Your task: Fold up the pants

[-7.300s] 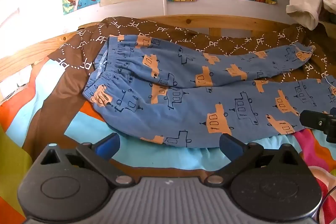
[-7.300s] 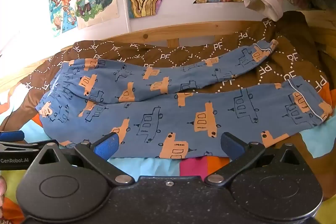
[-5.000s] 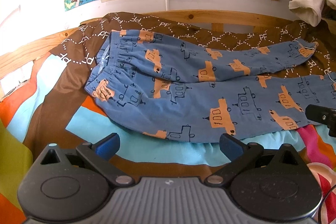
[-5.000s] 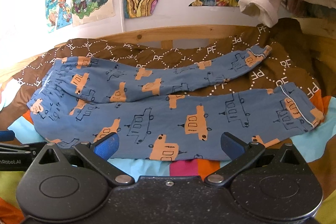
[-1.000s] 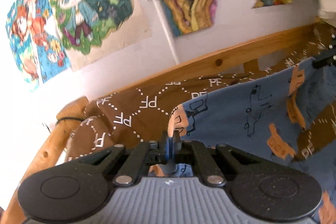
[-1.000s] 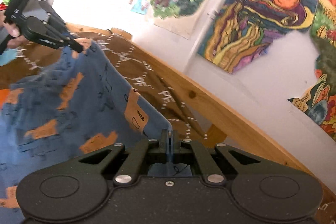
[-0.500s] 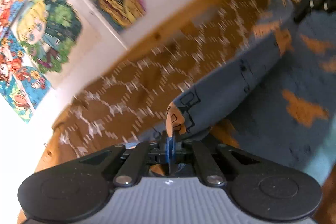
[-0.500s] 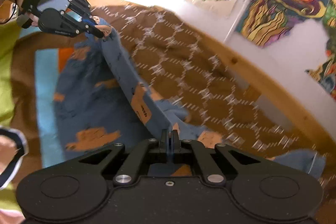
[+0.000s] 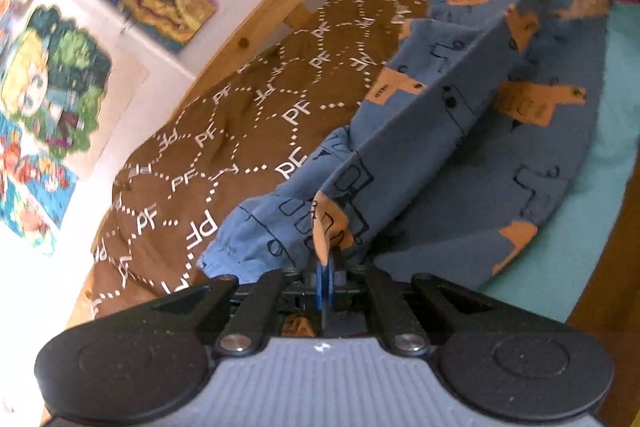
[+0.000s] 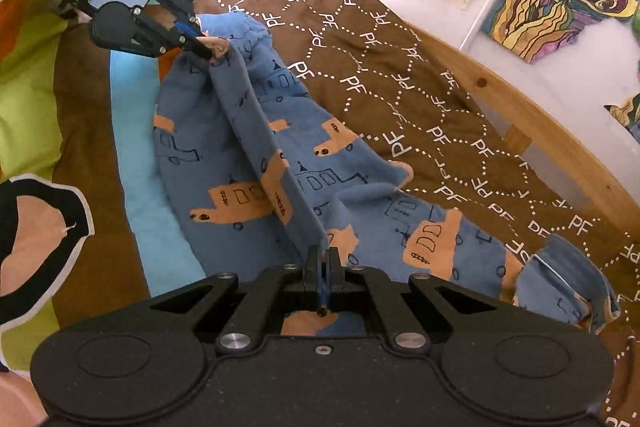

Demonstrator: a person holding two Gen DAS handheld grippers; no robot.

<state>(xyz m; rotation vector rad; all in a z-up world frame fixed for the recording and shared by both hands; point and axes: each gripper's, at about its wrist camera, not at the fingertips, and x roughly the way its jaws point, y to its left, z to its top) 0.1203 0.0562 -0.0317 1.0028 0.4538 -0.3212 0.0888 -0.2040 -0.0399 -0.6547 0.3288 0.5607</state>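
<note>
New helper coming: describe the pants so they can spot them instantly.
On the bed, against the brown PF blanket, lie the pants. They are blue with orange vehicle prints, the only such fabric there, and one edge is pinched taut between both tools.

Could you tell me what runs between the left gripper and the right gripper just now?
A taut edge of the blue pants spans from the left gripper to the right gripper; both are shut on it, clearest in the right wrist view.
</note>
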